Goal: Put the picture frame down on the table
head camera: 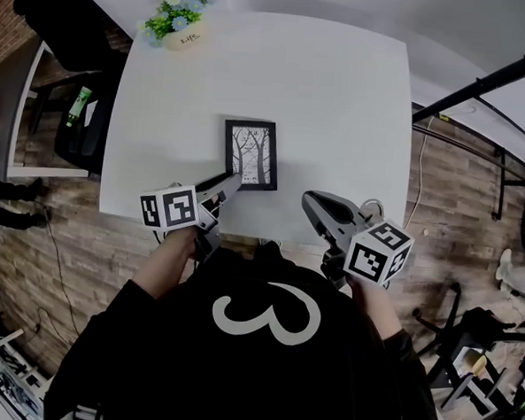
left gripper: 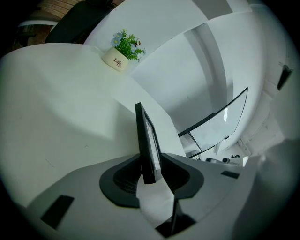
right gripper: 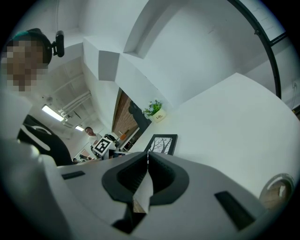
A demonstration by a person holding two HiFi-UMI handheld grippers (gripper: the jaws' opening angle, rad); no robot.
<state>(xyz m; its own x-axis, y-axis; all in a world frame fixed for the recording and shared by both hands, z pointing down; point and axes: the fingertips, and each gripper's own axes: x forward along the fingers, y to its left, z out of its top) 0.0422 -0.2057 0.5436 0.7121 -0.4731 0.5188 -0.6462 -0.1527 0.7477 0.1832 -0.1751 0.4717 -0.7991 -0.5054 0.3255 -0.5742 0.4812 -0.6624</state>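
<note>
Black frame (head camera: 251, 151) corner behind L gripper (head camera: 233, 182)

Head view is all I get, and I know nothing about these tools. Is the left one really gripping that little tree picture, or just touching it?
Observer: It's gripping it. In the left gripper view, the left gripper has its jaws closed on the near edge of the picture frame.
Visitor: And the other tool, is it holding anything?
Observer: No. The right gripper view shows the right gripper with its jaws together and nothing between them. The frame sits ahead of it on the table.
Visitor: Can you read the writing on the pot with the flowers?
Observer: Yes. In the left gripper view, the flower pot reads "Life".
</note>
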